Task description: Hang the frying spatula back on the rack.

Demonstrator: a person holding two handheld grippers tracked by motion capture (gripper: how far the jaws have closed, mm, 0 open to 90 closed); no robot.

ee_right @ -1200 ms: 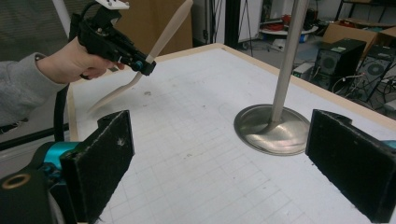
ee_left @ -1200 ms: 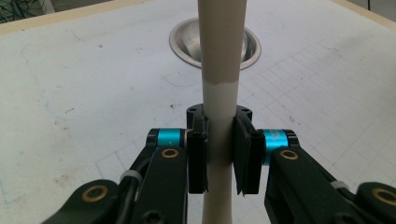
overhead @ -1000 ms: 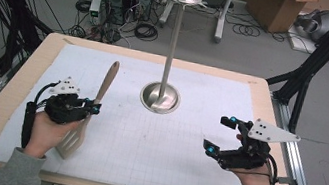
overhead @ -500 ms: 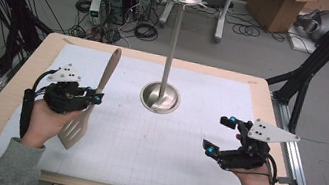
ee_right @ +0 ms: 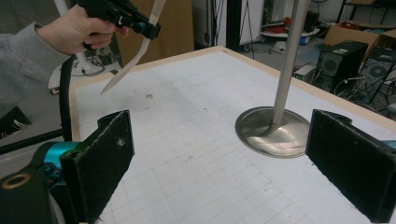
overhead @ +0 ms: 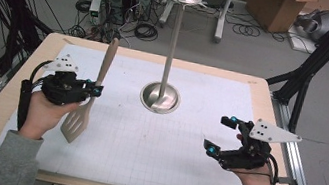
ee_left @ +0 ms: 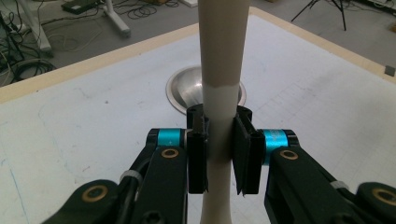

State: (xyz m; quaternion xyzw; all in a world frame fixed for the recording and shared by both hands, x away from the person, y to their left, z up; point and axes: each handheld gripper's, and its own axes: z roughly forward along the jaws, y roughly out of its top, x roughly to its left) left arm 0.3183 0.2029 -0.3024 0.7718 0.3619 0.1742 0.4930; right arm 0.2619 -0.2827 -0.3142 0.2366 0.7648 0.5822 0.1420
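A: Where's the spatula (overhead: 90,91)?

B: Clear of the desk (overhead: 253,94), on the left side — the left gripper (overhead: 94,91) has its jaws pinching the pale handle partway along. The slotted blade hangs low on the near side and the handle tip points up and toward the far edge.

A: Does the left gripper view back that up?

B: Yes. There the handle (ee_left: 218,93) stands between the two black pads, and both press flat against it. Past it lies the round metal base of the stand (ee_left: 184,91).

A: And the right gripper (overhead: 222,134)?

B: On the near right, well apart from the spatula, its jaws spread wide with nothing between them. In its own view the pads (ee_right: 105,156) frame bare gridded paper and the stand's base (ee_right: 271,130) — and farther off, the left hand (ee_right: 77,30) holds the spatula up.

A: The stand itself?

B: A tall metal pole (overhead: 173,48) rising upright from a dish-shaped foot, mid-desk toward the far side.
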